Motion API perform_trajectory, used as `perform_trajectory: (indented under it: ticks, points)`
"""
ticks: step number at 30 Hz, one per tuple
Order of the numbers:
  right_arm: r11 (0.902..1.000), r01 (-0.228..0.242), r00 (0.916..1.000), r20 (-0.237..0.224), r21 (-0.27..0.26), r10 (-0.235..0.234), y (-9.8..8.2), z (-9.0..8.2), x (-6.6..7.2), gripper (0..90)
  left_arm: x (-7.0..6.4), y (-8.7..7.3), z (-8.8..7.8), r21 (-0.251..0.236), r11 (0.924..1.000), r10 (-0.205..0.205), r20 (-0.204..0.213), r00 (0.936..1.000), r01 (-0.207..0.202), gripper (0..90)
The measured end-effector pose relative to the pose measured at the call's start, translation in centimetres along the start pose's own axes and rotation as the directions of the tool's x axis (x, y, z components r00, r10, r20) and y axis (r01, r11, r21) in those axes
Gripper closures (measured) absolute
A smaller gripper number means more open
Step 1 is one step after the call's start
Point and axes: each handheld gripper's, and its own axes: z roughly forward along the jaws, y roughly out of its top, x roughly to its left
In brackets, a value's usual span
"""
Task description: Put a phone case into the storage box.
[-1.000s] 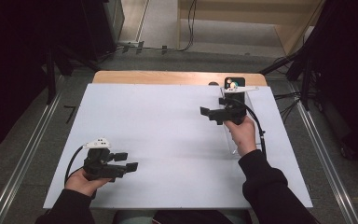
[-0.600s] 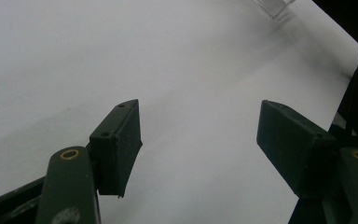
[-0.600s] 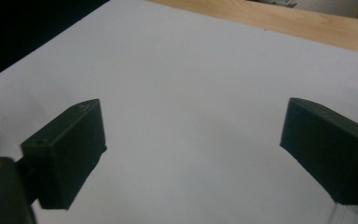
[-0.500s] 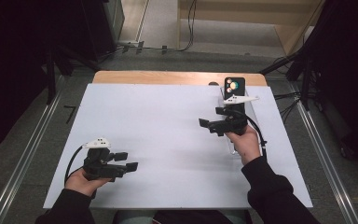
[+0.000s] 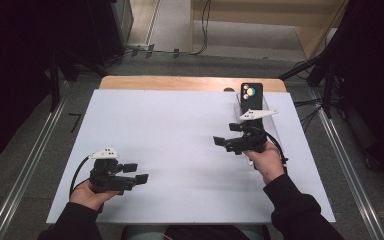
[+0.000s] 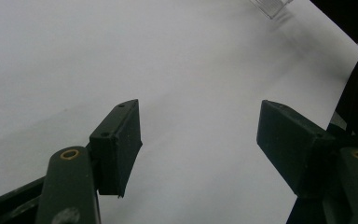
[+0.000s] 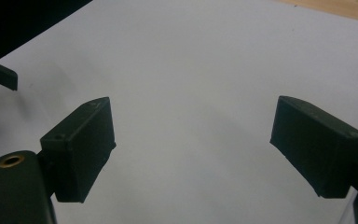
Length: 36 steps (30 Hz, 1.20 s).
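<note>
A black phone (image 5: 251, 95) with round camera lenses stands upright in a clear stand (image 5: 269, 107) at the table's far right. My right gripper (image 5: 226, 134) hovers just in front of it on the near side and points left. In the right gripper view (image 7: 193, 140) its jaws are wide apart over bare white table; they have just been closing a little with nothing between them. My left gripper (image 5: 136, 172) rests near the front left and points right. It is open in the left gripper view (image 6: 200, 140), with nothing between its jaws.
The white table top (image 5: 170, 130) has a wooden strip (image 5: 180, 83) along its far edge. A corner of the clear stand (image 6: 272, 5) is in the left gripper view. Cables and metal rails lie on the floor around the table.
My right hand has drawn back from the stand toward the near side, and the phone now stands uncovered in it. The left hand has stayed put.
</note>
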Motion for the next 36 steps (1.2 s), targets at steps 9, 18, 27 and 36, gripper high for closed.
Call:
perform_trajectory:
  ticks: [9,18,27,36]
  points:
    - [0.9995,-0.021,0.9998,-0.007,0.025,0.021,-0.9,-0.8,0.6,11.9,0.0,0.0,0.0,0.000,1.0000,-0.001,0.003,1.0000,0.001,30.7]
    - [0.9981,0.013,0.9992,-0.038,0.061,-0.010,-2.0,-1.3,1.4,11.9,-0.1,0.0,0.0,0.004,1.0000,0.005,0.008,1.0000,-0.006,30.7]
    - [0.9985,0.019,0.9987,-0.048,0.052,-0.016,-3.4,-2.8,1.3,11.9,-0.1,0.0,0.0,-0.001,0.9999,0.012,0.017,0.9998,-0.012,30.7]
    - [0.9944,0.032,0.9981,-0.056,0.100,-0.027,-5.2,-3.8,0.9,11.9,-0.2,0.0,0.0,0.002,0.9999,0.011,0.025,0.9996,-0.011,30.7]
